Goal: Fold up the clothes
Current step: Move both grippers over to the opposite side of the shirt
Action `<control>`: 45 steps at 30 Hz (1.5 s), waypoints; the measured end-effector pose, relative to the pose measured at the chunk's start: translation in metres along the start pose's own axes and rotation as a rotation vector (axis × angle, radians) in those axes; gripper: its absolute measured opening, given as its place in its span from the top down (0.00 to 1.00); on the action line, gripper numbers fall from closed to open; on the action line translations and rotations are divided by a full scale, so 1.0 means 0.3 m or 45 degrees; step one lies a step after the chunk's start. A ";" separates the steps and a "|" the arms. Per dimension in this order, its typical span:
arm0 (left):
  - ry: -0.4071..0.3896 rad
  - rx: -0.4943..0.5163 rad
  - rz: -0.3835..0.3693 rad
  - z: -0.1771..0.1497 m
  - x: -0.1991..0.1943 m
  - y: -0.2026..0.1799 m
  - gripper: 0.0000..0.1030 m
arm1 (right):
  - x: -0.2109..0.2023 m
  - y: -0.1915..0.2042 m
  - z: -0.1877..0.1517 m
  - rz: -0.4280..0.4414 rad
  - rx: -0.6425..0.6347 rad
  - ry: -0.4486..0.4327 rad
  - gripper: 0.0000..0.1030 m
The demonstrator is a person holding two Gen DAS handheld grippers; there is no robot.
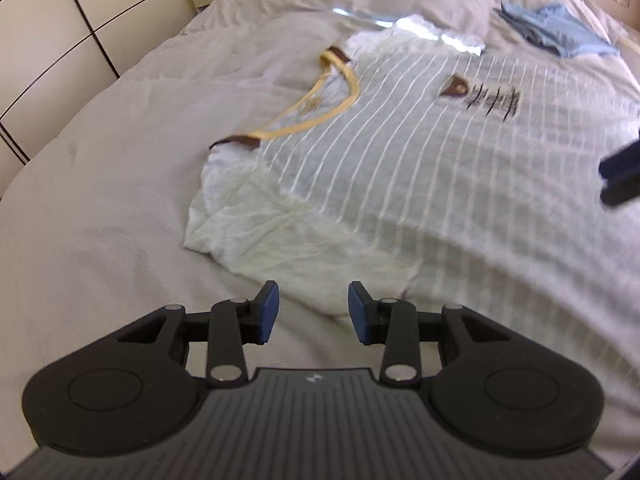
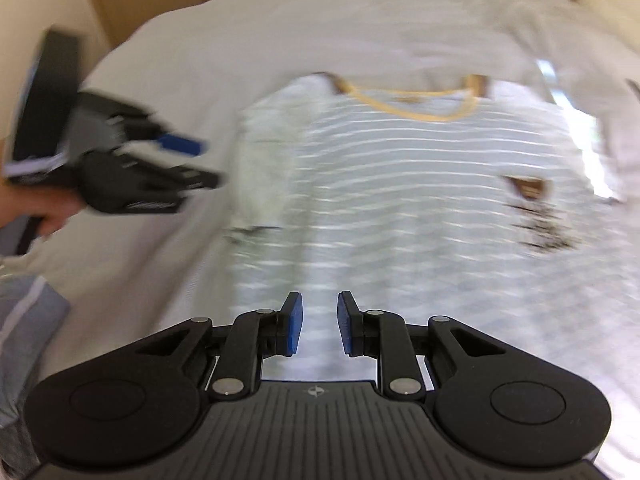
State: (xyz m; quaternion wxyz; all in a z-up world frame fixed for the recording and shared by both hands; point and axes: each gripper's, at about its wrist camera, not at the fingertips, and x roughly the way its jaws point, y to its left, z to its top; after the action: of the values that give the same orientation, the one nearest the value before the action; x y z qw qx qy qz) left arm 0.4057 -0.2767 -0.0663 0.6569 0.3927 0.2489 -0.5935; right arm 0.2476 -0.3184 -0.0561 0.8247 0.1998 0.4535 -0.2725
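Folded blue cloth (image 1: pixel 560 30) is seen lying at the far side of the bed (image 1: pixel 100 200), well apart from the striped T-shirt (image 1: pixel 400 140), which is spread flat across the pale cover with its yellow collar (image 1: pixel 320 112) and its sleeve (image 1: pixel 248 216) laid outward. Nothing is held by the left gripper (image 1: pixel 313 312), whose blue pads (image 1: pixel 269 312) are parted just above the sleeve's edge. The right gripper (image 2: pixel 318 324) is likewise kept open and empty over the shirt's body. Cream wardrobe panels (image 1: pixel 40 40) are seen beside the bed.
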 end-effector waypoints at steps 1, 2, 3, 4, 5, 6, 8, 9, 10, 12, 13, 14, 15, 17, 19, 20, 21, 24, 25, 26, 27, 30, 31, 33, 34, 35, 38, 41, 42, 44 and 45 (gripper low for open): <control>-0.005 -0.016 0.006 0.020 -0.014 -0.019 0.67 | -0.029 -0.038 -0.005 -0.031 0.018 -0.004 0.78; -0.009 -0.032 0.011 0.039 -0.028 -0.039 0.66 | -0.048 -0.084 -0.005 -0.044 0.033 -0.010 0.76; -0.019 -0.052 0.017 0.067 -0.039 -0.064 0.65 | -0.066 -0.131 -0.005 -0.056 0.048 -0.017 0.75; -0.030 -0.072 0.023 0.097 -0.050 -0.090 0.64 | -0.085 -0.178 -0.005 -0.068 0.062 -0.024 0.73; -0.040 -0.092 0.029 0.128 -0.061 -0.116 0.63 | -0.104 -0.225 -0.005 -0.080 0.077 -0.030 0.71; -0.045 -0.112 0.032 0.162 -0.064 -0.145 0.63 | -0.122 -0.271 -0.005 -0.092 0.092 -0.037 0.71; -0.051 -0.146 0.036 0.230 -0.063 -0.203 0.62 | -0.159 -0.365 -0.005 -0.116 0.121 -0.050 0.71; -0.050 -0.145 0.045 0.267 -0.057 -0.238 0.61 | -0.178 -0.411 -0.005 -0.128 0.136 -0.057 0.71; -0.048 -0.141 0.056 0.305 -0.049 -0.274 0.61 | -0.196 -0.458 -0.005 -0.140 0.151 -0.063 0.71; -0.035 -0.124 0.087 0.384 -0.021 -0.353 0.61 | -0.220 -0.558 -0.005 -0.138 0.167 -0.079 0.71; -0.025 -0.112 0.089 0.422 -0.002 -0.391 0.60 | -0.224 -0.612 -0.005 -0.121 0.168 -0.089 0.70; -0.015 -0.100 0.089 0.459 0.019 -0.429 0.60 | -0.228 -0.667 -0.005 -0.105 0.168 -0.098 0.70; -0.005 -0.087 0.085 0.499 0.044 -0.466 0.60 | -0.226 -0.722 -0.004 -0.078 0.167 -0.098 0.70; 0.019 -0.056 0.075 0.581 0.099 -0.539 0.60 | -0.232 -0.827 0.003 -0.037 0.152 -0.101 0.70; 0.028 0.014 0.073 0.669 0.140 -0.617 0.60 | -0.252 -0.927 0.014 -0.012 0.125 -0.113 0.70; 0.028 0.053 0.067 0.712 0.155 -0.656 0.59 | -0.265 -0.978 0.020 -0.014 0.122 -0.119 0.70; 0.022 0.105 0.062 0.754 0.167 -0.698 0.58 | -0.279 -1.028 0.026 -0.017 0.120 -0.125 0.70; -0.011 0.240 0.073 0.842 0.212 -0.809 0.57 | -0.294 -1.141 0.041 -0.042 0.158 -0.120 0.69; -0.020 0.262 0.065 0.865 0.228 -0.842 0.57 | -0.299 -1.178 0.045 -0.050 0.170 -0.118 0.69; -0.026 0.278 0.052 0.884 0.247 -0.873 0.56 | -0.304 -1.215 0.050 -0.059 0.183 -0.117 0.69; -0.040 0.285 0.039 0.901 0.269 -0.902 0.56 | -0.309 -1.252 0.055 -0.067 0.196 -0.115 0.69; -0.081 0.297 0.006 0.943 0.343 -0.987 0.56 | -0.331 -1.330 0.075 -0.098 0.212 -0.119 0.69; -0.079 0.301 0.005 0.956 0.366 -1.012 0.56 | -0.337 -1.349 0.087 -0.109 0.206 -0.125 0.69; -0.072 0.293 0.003 0.983 0.403 -1.056 0.57 | -0.352 -1.378 0.114 -0.129 0.194 -0.154 0.69; -0.070 0.282 0.003 0.999 0.418 -1.072 0.57 | -0.356 -1.394 0.130 -0.136 0.191 -0.158 0.69; -0.068 0.273 0.007 1.015 0.435 -1.086 0.57 | -0.353 -1.411 0.149 -0.136 0.190 -0.156 0.69; -0.063 0.275 0.044 1.054 0.502 -1.125 0.57 | -0.337 -1.461 0.211 -0.129 0.163 -0.149 0.68; -0.026 0.268 0.108 1.092 0.596 -1.161 0.60 | -0.299 -1.512 0.285 -0.090 0.077 -0.149 0.68; -0.013 0.269 0.137 1.103 0.629 -1.174 0.61 | -0.281 -1.531 0.311 -0.069 0.044 -0.151 0.68; 0.020 0.286 0.207 1.123 0.700 -1.206 0.61 | -0.235 -1.578 0.370 -0.020 -0.017 -0.157 0.67; 0.044 0.306 0.248 1.131 0.738 -1.224 0.62 | -0.209 -1.607 0.399 0.007 -0.049 -0.163 0.66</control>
State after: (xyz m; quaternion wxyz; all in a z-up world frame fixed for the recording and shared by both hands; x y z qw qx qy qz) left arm 0.0384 -0.6765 -0.1303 0.6553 0.5008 0.1480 -0.5457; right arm -0.0075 -0.7426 0.0190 0.8564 0.1675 0.4046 -0.2737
